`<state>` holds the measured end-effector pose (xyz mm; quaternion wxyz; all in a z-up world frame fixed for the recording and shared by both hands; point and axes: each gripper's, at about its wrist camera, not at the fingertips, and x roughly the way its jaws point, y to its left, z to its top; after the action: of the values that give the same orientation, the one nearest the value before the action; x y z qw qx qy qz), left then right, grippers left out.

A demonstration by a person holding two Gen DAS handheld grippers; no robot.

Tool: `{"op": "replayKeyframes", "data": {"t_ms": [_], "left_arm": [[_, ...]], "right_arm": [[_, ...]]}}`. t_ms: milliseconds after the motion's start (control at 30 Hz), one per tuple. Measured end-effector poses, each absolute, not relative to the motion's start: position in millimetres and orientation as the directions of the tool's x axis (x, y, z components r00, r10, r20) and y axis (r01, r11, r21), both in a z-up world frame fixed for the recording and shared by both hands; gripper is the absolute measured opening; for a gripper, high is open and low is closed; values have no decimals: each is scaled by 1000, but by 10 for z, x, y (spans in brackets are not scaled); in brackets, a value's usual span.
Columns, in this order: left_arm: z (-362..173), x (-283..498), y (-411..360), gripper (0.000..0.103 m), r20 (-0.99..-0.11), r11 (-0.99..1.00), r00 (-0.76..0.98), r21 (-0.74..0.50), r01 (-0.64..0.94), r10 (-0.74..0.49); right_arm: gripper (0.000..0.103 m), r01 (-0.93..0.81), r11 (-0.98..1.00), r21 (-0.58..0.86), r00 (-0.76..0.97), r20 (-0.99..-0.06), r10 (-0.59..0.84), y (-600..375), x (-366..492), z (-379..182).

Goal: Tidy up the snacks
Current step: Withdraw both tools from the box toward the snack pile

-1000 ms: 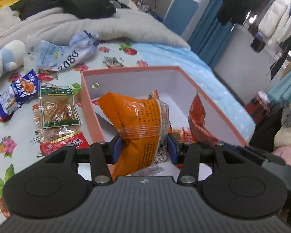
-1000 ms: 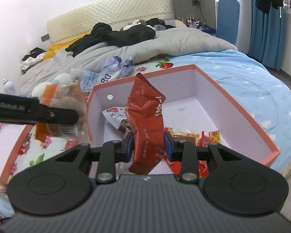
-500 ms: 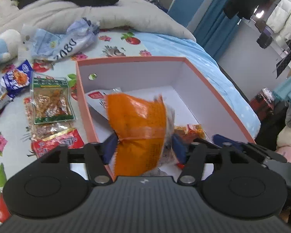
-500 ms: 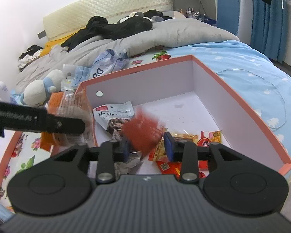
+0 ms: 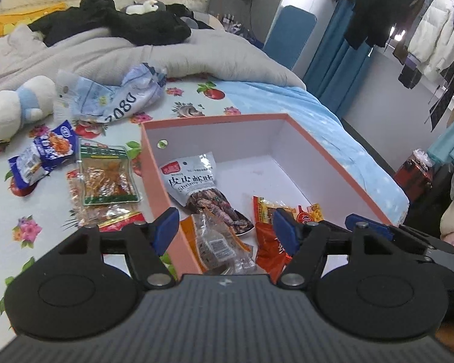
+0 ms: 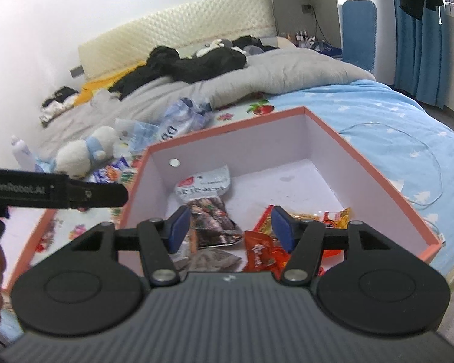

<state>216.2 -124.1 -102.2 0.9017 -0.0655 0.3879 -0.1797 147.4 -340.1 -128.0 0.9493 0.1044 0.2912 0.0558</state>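
Here, wide and empty for the left hand-held gripper (image 5: 224,228), poised above the near left wall of the box (image 5: 215,118). Opening for the right hand-held gripper (image 6: 230,227), with nothing between the pads; only packets lying below on the box floor.

Inside the box, counting four snacks: a grey shrimp packet (image 5: 196,181) toward the left wall, an orange packet (image 5: 215,242) nearest the camera, a red packet (image 5: 269,245) beside it, and a yellow-and-red packet (image 5: 287,208) just behind that. Possibly more underneath, hidden by the fingers.

Outside, on the bed (image 5: 287,106) to the left of the box, counting three loose snacks for certain: a blue packet (image 5: 44,154) farthest left, a green-edged clear packet (image 5: 107,175) just beside the box wall, and a red packet (image 5: 118,220) poking out at its near end. Perhaps a fourth clear one beneath the green-edged packet; hard to tell.

Probably next: fetching from that cluster. Lies left of and slightly ahead of the left hand-held gripper, well apart from the right one, with the box wall between. Nearer the left hand, then. Long axis of the green-edged packet running away from the camera, roughly along the box wall, so calling for a grip across its short width.

Also one soft toy (image 5: 12,109) and one crumpled blue-and-white bag (image 5: 121,96) farther up the bed; likely no snacks.
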Motion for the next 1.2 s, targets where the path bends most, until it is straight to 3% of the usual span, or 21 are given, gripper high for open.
{"op": "replayKeyframes", "data": {"t_ms": [400,1200], "left_arm": [[-876,1772,-802,73,-651,939,676,-245,243,-345],[-1182,950,607,73,-651,944,700,-312,106,-294]], "right_arm": [[62,-115,963,242,843,-489,224,-2993,1160,-999],[62,-215,956,199,760,-581,292,-1692,649,-1201]]}}
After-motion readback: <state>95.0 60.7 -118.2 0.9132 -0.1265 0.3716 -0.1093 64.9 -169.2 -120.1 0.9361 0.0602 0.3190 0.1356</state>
